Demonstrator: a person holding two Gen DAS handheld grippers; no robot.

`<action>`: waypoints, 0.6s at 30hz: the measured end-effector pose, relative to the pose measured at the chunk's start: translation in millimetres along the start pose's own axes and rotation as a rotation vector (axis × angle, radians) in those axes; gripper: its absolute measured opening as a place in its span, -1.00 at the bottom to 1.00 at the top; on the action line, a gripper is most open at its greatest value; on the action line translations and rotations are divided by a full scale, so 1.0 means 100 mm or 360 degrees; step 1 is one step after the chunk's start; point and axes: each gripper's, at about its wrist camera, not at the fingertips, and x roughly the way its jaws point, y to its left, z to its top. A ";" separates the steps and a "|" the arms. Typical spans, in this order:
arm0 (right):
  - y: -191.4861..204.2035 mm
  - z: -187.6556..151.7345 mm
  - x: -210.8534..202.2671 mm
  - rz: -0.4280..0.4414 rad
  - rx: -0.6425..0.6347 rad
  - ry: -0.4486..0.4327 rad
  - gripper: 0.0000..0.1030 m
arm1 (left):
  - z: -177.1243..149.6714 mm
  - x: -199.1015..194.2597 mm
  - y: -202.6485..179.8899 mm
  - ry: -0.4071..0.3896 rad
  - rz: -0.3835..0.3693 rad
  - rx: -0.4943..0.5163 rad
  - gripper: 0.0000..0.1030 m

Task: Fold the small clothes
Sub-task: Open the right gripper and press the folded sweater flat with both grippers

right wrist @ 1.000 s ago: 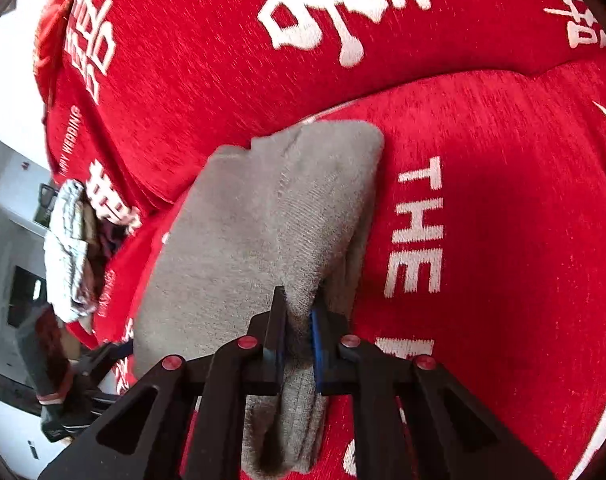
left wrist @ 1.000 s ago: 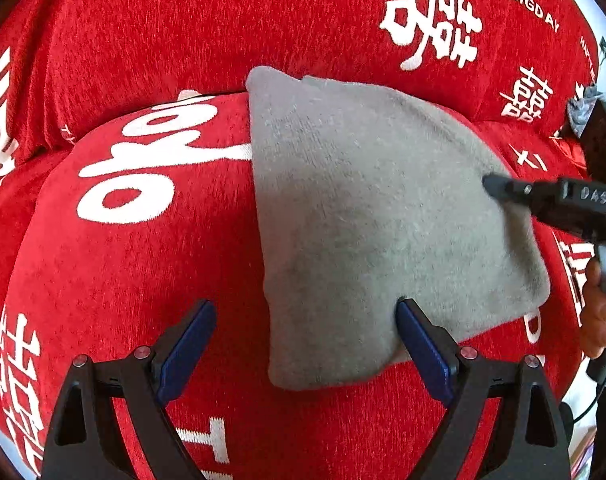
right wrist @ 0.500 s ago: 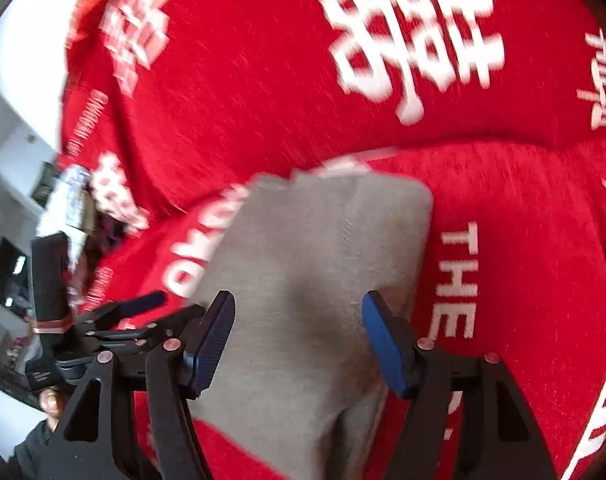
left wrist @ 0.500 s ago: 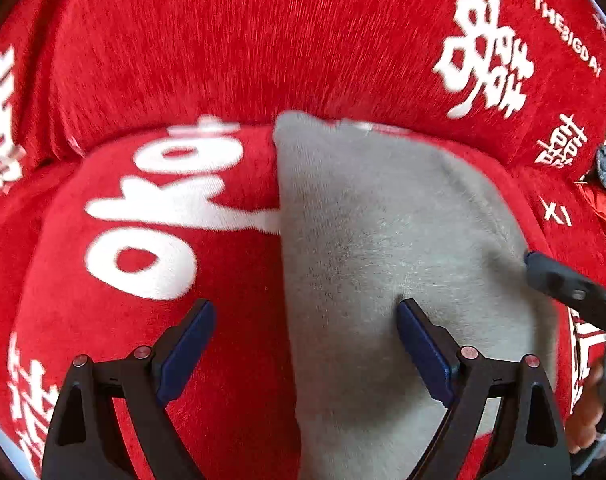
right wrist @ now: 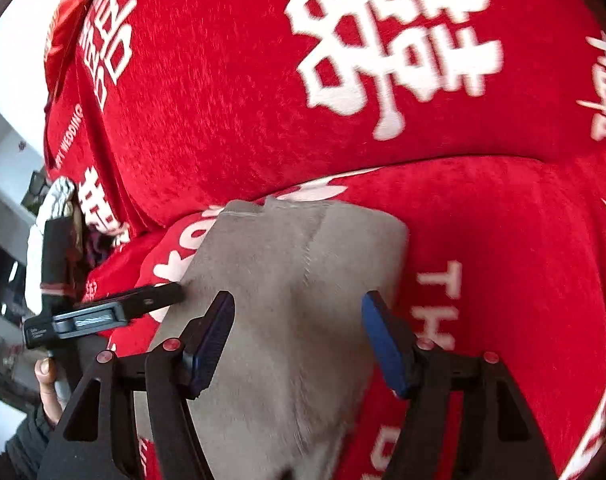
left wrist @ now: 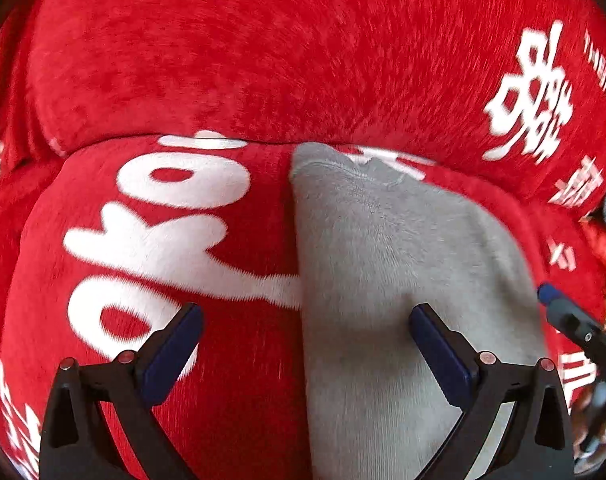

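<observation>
The folded grey knit garment point(left wrist: 387, 280) is lying flat on the seat cushion of a red sofa point(left wrist: 223, 60), its far edge right up against the crease where the seat meets the backrest. The sofa cover is red plush with big white lettering point(left wrist: 155, 236) and a white double-happiness character point(right wrist: 391, 40) on the back.

The left gripper point(left wrist: 303, 344) hangs over the garment's left edge with its fingers spread wide, one blue pad over bare red cover and the other over the grey cloth, gripping nothing. The right gripper point(right wrist: 299, 340) sits over the middle of the garment, fingers let go and apart, cloth under the gap but not pinched.

In the right wrist view there's a bundle of pale cloth point(right wrist: 57, 200) off at the sofa's left end, and a person's hand point(right wrist: 49, 380) holding the left gripper's handle. Nothing lies on the garment itself.
</observation>
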 end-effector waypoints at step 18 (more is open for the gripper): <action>0.67 -0.34 -0.23 -0.0115 -0.0301 -0.0051 0.36 | -0.44 -0.43 -0.28 -0.0170 0.0080 0.0269 1.00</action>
